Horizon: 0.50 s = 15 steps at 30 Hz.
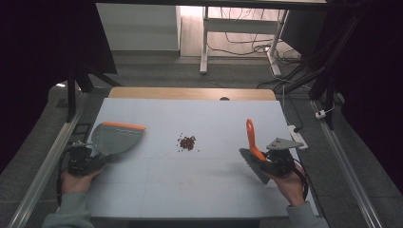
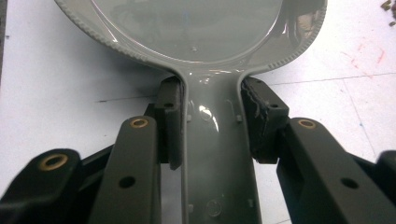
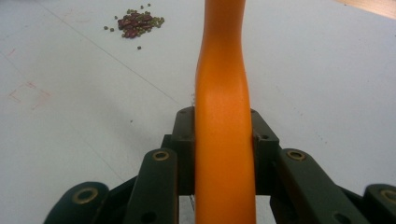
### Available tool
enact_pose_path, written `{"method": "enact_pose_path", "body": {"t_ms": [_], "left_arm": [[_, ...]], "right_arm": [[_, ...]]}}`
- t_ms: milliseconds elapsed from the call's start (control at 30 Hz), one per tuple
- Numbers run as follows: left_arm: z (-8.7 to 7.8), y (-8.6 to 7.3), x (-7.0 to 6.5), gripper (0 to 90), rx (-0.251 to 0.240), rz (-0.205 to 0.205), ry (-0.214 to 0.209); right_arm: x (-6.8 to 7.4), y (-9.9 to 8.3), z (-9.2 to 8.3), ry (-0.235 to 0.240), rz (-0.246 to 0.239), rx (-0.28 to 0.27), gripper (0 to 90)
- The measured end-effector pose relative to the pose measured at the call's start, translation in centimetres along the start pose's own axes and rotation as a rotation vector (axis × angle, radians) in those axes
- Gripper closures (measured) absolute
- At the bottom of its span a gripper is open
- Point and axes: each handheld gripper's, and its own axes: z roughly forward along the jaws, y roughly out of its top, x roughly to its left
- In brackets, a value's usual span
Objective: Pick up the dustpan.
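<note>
A grey dustpan (image 1: 116, 137) with an orange lip lies at the left of the white table top (image 1: 190, 185). My left gripper (image 1: 92, 159) is shut on its handle (image 2: 212, 144), with a pad (image 2: 170, 121) pressed against each side. On the right, my right gripper (image 1: 267, 162) is shut on the orange handle (image 3: 223, 107) of a hand brush (image 1: 251, 137). The brush's grey bristle head (image 1: 253, 165) points toward the near side. A small pile of dark red and green beans (image 1: 187, 142) lies mid-table between the two tools, and appears again as beans (image 3: 137, 22) in the right gripper view.
A wooden strip (image 1: 190, 93) borders the table's far edge. A white power strip (image 1: 297, 135) lies off the right edge. Metal rails (image 1: 47, 166) run along both sides, and desk legs and cables stand on the floor beyond.
</note>
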Motion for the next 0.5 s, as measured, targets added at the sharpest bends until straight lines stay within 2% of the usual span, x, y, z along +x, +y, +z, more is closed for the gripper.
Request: {"method": "enact_pose_path", "body": {"t_ms": [300,500], "left_arm": [[-0.44,0.07,-0.01,61.6,-0.035,0.026,-0.026],[-0.86,0.13,-0.01,61.5,-0.065,0.051,-0.06]], "right_arm": [[0.02,-0.03,0.07,0.001,0.001,-0.002,70.4],[0.01,-0.02,-0.01,-0.002,0.003,-0.008,70.4]]}}
